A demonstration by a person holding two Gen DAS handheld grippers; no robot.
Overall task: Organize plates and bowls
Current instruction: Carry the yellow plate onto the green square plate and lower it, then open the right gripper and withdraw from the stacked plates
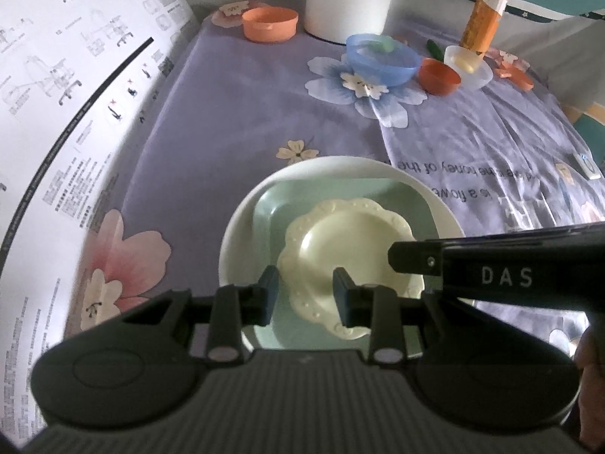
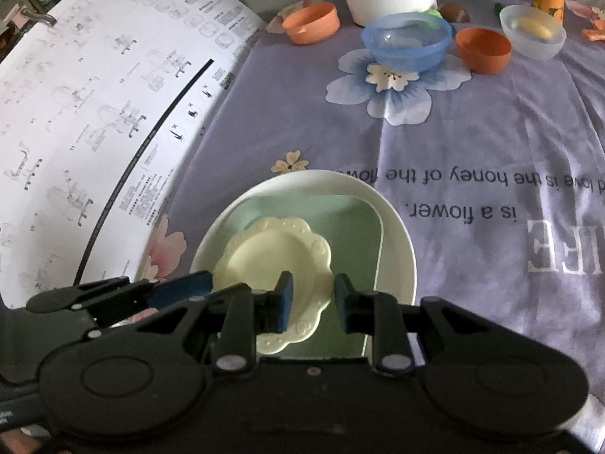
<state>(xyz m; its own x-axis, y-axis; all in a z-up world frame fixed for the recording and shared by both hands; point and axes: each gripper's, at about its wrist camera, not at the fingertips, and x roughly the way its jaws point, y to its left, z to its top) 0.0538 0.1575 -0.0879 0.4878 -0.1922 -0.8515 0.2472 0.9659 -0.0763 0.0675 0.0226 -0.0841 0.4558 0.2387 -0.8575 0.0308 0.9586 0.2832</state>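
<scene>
A cream scalloped plate point(image 1: 351, 249) lies on a pale green square plate point(image 1: 272, 212), which lies in a large white round plate point(image 1: 242, 223). My left gripper point(image 1: 304, 295) is open just above the cream plate's near edge, holding nothing. My right gripper point(image 2: 314, 304) is open too, over the same stack point(image 2: 272, 257), its jaws astride the cream plate's near right edge. Its body shows in the left wrist view point(image 1: 503, 265). Far off stand a blue bowl point(image 1: 382, 58), two orange bowls point(image 1: 270, 22) point(image 1: 438, 75) and a clear bowl point(image 1: 469, 64).
A purple flowered cloth point(image 1: 234, 121) covers the table. A large white printed sheet point(image 1: 64, 87) lies along the left. A white cylinder point(image 1: 351, 0) and an orange bottle point(image 1: 487, 11) stand at the back. A small white card point(image 1: 586, 164) lies at the right.
</scene>
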